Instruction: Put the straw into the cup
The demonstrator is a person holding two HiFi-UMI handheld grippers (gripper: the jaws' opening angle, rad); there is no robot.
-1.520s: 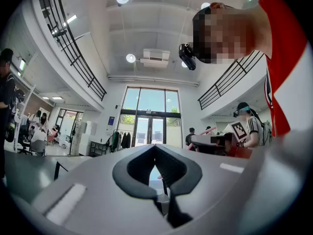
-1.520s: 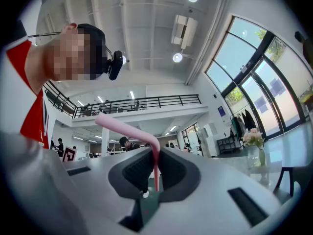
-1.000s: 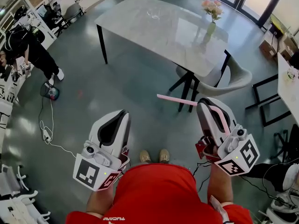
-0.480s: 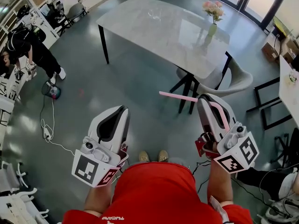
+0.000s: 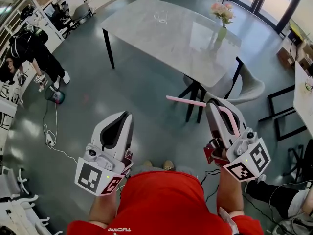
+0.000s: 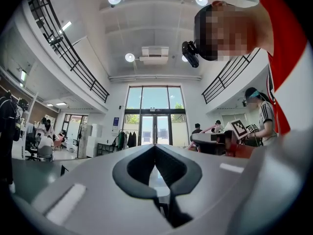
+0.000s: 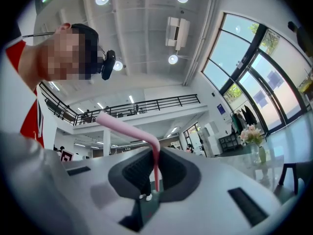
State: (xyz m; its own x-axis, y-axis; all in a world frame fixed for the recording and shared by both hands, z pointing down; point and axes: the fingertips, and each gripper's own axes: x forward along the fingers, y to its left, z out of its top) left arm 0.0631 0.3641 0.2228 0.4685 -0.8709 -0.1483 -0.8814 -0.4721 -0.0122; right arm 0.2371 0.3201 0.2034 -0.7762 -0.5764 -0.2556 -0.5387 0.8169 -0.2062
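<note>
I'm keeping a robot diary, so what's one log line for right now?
right gripper: shut on straw | left gripper: shut, empty | cup: on table, no straw

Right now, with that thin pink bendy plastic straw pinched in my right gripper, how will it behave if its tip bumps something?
The thin pink bendy plastic straw probably flexes easily: it bends sharply beyond the shut jaws of the right gripper. Its long free end sticks out sideways unsupported, so it is likely light and may swivel if nudged.
</note>
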